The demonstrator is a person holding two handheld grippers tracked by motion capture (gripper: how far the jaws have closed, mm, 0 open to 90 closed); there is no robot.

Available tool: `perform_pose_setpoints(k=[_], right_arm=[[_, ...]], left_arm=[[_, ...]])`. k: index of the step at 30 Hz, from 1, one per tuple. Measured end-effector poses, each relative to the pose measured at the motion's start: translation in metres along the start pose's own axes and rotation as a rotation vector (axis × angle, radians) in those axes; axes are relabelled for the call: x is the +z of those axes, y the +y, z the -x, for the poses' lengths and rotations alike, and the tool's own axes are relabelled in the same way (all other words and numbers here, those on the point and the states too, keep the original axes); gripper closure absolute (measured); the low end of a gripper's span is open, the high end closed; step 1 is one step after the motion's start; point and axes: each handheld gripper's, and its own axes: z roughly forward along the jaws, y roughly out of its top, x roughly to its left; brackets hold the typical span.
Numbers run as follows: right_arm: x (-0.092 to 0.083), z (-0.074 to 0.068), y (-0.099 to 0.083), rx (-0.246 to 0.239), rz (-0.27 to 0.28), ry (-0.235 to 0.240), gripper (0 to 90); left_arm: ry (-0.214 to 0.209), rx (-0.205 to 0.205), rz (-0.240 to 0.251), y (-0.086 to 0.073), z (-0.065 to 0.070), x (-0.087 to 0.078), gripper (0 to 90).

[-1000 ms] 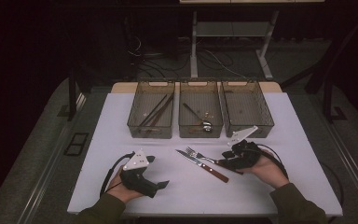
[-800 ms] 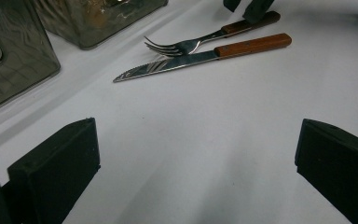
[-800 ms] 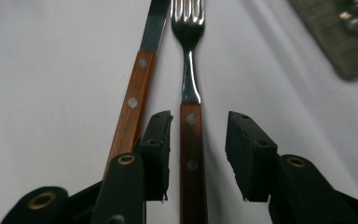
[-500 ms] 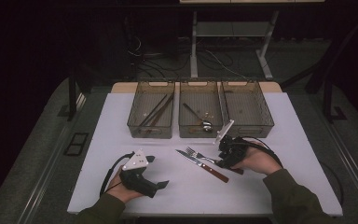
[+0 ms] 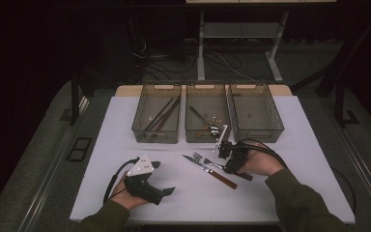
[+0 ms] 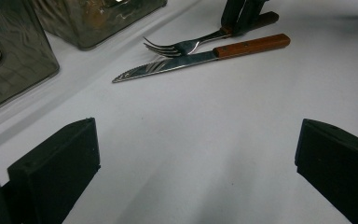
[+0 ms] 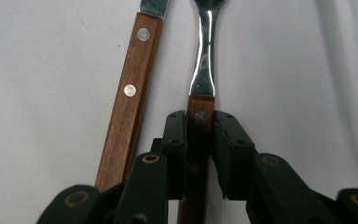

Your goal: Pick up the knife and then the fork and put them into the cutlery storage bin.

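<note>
While the left gripper [image 5: 166, 191] gapes empty, right gripper [image 7: 199, 122] fingers just narrowed tight against the fork's [image 7: 204, 70] wooden handle.

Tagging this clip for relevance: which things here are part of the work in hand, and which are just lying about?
In hand:
fork, its wooden handle clamped in the right gripper
three trays

Lying about:
knife, untouched beside the fork
left gripper, open, resting on the table
</note>
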Motion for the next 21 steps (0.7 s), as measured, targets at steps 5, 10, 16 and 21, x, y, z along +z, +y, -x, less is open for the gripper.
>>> perform_pose_setpoints(k=[5,10,16,21], right_arm=[[0.003,-0.001,0.006,-0.01,-0.041,-0.014,75.2],[0.004,-0.003,0.011,-0.009,-0.081,-0.028,76.9],[0.004,-0.004,0.013,0.003,-0.09,-0.037,77.5],[0.002,-0.003,0.011,0.005,-0.088,-0.034,77.7]], left_arm=[[-0.001,0.002,-0.001,0.0,0.0,0.0,0.0],[-0.001,0.003,-0.002,0.0,0.0,0.0,0.0],[-0.001,0.002,-0.002,0.0,0.0,0.0,0.0],[0.0,0.001,-0.002,0.0,0.0,0.0,0.0]])
